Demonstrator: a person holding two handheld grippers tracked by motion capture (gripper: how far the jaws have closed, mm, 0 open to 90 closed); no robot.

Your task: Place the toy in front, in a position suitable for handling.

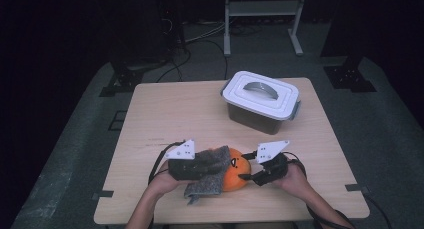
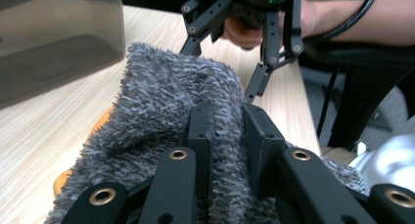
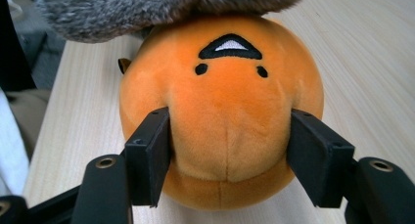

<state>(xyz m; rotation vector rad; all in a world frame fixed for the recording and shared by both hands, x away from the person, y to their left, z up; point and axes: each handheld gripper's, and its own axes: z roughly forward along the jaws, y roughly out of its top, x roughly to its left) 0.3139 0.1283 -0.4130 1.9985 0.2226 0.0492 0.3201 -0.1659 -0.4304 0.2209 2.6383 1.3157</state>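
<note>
One orange plush toy, one grey fuzzy cloth, one lidded container, two grippers

Dark room, grey floor, metal rack

Orange plush toy, grey fuzzy cloth, white-lidded box.

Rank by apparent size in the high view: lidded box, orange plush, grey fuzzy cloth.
1. lidded box, clearly largest though farthest from the camera.
2. and 3. grey fuzzy cloth and orange plush: look alike; the cloth drapes over the plush and a tool covers part, so unranked.
</note>
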